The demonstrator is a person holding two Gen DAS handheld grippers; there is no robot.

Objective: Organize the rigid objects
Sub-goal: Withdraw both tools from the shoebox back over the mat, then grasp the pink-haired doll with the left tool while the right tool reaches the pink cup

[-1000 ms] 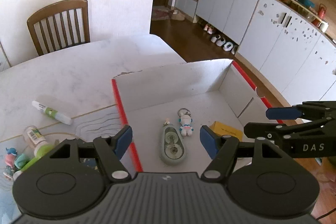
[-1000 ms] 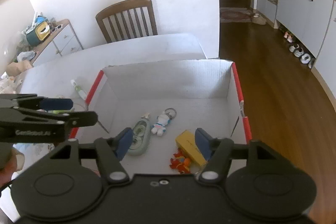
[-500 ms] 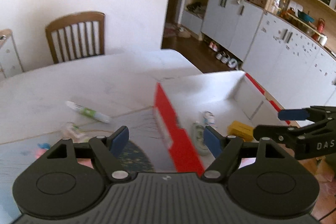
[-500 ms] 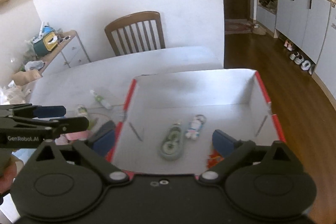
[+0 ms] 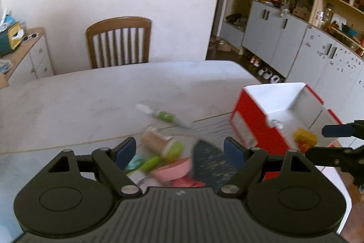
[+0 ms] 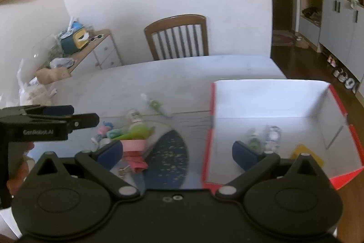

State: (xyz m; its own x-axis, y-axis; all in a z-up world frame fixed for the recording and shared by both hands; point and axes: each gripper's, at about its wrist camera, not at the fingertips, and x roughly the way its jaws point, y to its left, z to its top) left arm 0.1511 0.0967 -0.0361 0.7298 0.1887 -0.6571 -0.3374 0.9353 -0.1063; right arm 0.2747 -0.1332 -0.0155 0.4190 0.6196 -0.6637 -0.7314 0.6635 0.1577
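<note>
We see the left tool (image 5: 180, 150) opening, empty, over blurred clutter, perhaps bottles, and the right tool (image 6: 177, 153) wide, holding nothing, beside the red box (image 6: 270, 96).

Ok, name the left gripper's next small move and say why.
Probably ease the left gripper down onto the small bottle just ahead of it. Its jaws are opening with nothing between them, the bottle lies loose in the pile on the table, and the box already holds other items.
</note>
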